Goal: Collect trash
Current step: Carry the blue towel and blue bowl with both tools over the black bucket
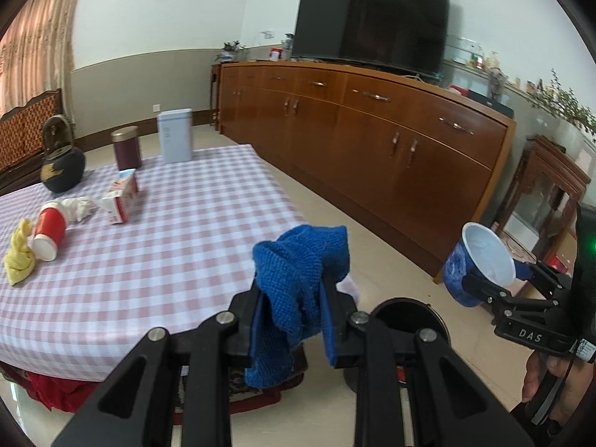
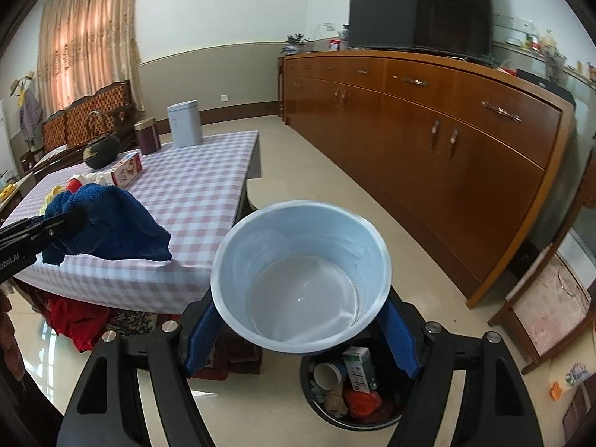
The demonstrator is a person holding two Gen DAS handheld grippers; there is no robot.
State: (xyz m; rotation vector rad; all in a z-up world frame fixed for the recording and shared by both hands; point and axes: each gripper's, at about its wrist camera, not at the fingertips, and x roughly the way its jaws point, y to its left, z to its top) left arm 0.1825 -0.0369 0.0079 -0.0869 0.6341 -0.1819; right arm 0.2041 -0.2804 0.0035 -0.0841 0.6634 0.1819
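My left gripper [image 1: 292, 279] is shut on a crumpled blue cloth [image 1: 301, 257], held in the air past the table's near corner. My right gripper [image 2: 301, 298] is shut on an empty blue paper cup [image 2: 301, 272] with a white inside, mouth towards the camera. That cup [image 1: 484, 253] shows at the right of the left wrist view. Below both stands a black bin [image 2: 335, 419] on the floor, holding a carton, a cup and red scraps. On the checked table [image 1: 167, 246] lie a red cup [image 1: 48, 231] on its side, a yellow rag [image 1: 20, 257], a white tissue wad [image 1: 78, 208] and a carton [image 1: 123, 197].
A black teapot [image 1: 61, 164], a maroon tin [image 1: 126, 149] and a pale tin [image 1: 175, 136] stand at the table's far side. A long wooden cabinet [image 1: 372, 141] with a television [image 1: 372, 22] runs along the right wall. A small wooden stand [image 2: 551, 298] sits at far right.
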